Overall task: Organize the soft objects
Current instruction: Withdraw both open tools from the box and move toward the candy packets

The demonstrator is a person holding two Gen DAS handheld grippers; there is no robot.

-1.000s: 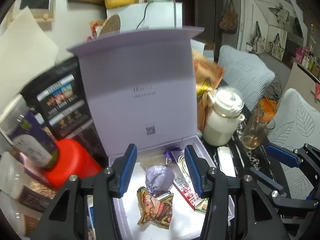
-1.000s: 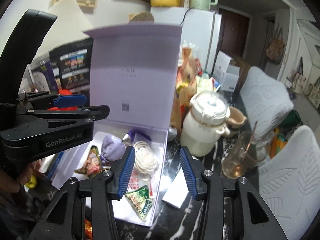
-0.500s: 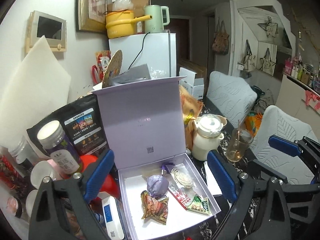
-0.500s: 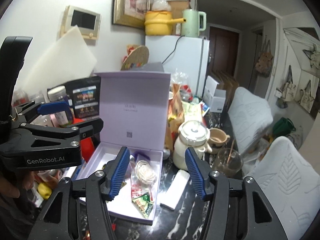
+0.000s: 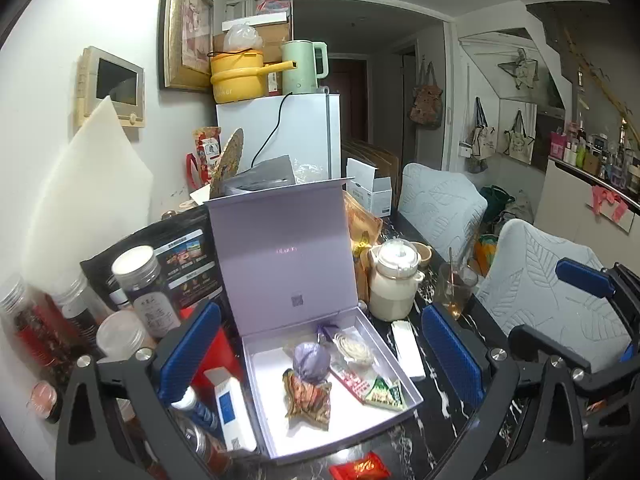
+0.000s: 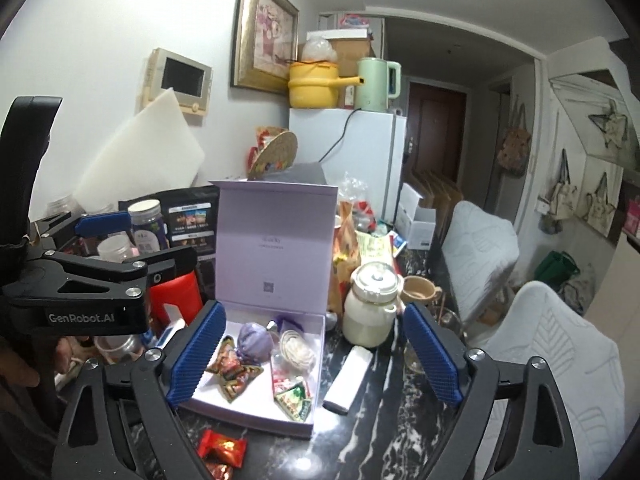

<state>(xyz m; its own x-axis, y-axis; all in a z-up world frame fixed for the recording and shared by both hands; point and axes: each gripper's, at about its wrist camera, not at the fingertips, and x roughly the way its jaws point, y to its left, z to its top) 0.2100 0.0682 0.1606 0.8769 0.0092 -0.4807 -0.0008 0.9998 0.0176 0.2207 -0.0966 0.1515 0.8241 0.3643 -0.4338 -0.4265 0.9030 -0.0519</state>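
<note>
A lilac box (image 5: 404, 380) stands open on the dark marble table, its lid upright. In it lie a purple sachet (image 5: 311, 361), a brown patterned pouch (image 5: 308, 396), a white coil (image 5: 352, 350) and red and green packets (image 5: 380, 390). My left gripper (image 5: 320, 312) hangs above and before the box. Its jaws are opening wide, with nothing between the pads. My right gripper (image 6: 314, 312) hovers beside it, jaws also opening and empty. The same purple sachet (image 6: 254, 340) shows in the right wrist view. A red candy (image 6: 222, 446) lies on the table in front of the box.
A white lidded pot (image 5: 394, 280), a glass with a spoon (image 5: 454, 284) and a white bar (image 5: 408, 348) stand right of the box. Jars (image 5: 144, 284), a black bag and a red container (image 6: 176, 296) crowd the left. Quilted chairs (image 5: 552, 292) flank the table's right edge.
Both grippers have pulled back and up from the box, and their jaws have spread much wider. The items in the box lie where they were.
</note>
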